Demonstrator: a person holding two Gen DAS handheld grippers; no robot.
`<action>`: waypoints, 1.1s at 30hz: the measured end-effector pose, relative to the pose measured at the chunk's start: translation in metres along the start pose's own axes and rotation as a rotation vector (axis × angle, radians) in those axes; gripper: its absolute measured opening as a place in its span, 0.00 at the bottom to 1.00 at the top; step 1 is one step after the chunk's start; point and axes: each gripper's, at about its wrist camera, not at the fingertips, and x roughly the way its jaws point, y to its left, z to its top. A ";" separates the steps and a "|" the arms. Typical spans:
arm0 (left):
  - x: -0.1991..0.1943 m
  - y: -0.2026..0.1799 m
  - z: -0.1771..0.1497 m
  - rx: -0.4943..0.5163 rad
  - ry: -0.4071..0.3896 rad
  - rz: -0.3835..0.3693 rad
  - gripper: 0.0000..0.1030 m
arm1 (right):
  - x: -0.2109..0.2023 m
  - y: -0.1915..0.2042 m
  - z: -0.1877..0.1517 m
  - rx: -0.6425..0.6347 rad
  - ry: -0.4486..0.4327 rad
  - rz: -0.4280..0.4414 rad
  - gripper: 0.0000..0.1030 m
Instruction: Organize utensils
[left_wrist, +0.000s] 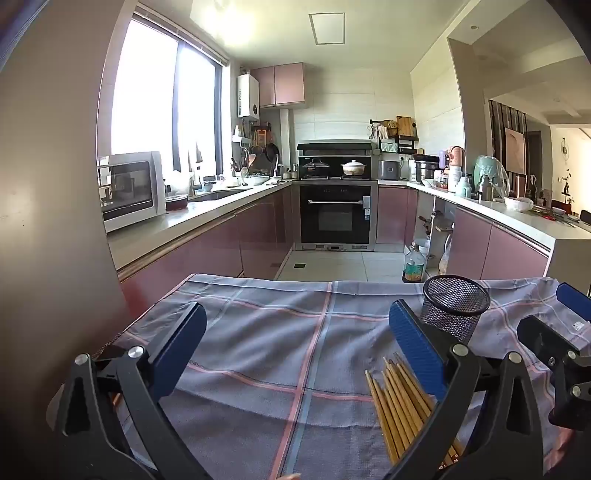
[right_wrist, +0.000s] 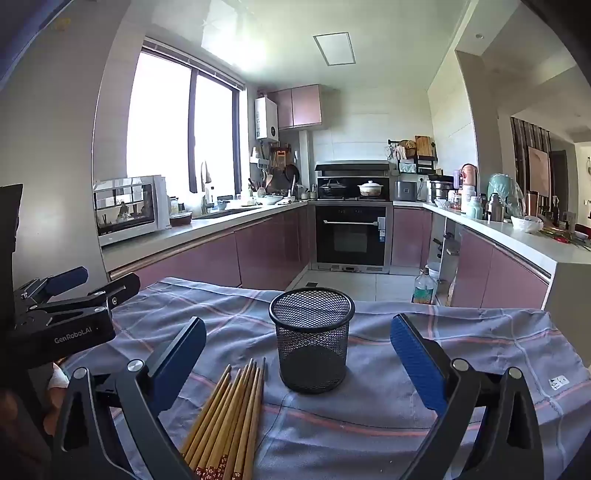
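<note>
A grey checked cloth with pink and blue lines covers the worktop. A black mesh cup stands upright on the cloth, near the far edge of the worktop and toward its right side. A bundle of wooden chopsticks lies flat on the cloth at the near edge, just beside the cup on its left, with the tips pointing to the far edge. The cup and the chopsticks do not touch.

The left gripper hangs over the left part of the cloth; its fingers are spread wide and grasp nothing. The right gripper faces the cup; its fingers are also released, and the cup stands beyond them, untouched.
</note>
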 end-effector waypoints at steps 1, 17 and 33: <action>0.000 0.001 0.000 -0.002 -0.001 -0.002 0.95 | -0.001 -0.001 0.000 0.005 0.000 0.002 0.94; -0.011 -0.004 0.002 0.001 -0.045 0.003 0.95 | -0.006 -0.003 0.000 0.001 -0.029 0.004 0.94; -0.012 -0.007 0.002 -0.003 -0.058 -0.006 0.95 | -0.005 -0.003 0.000 0.003 -0.034 0.003 0.94</action>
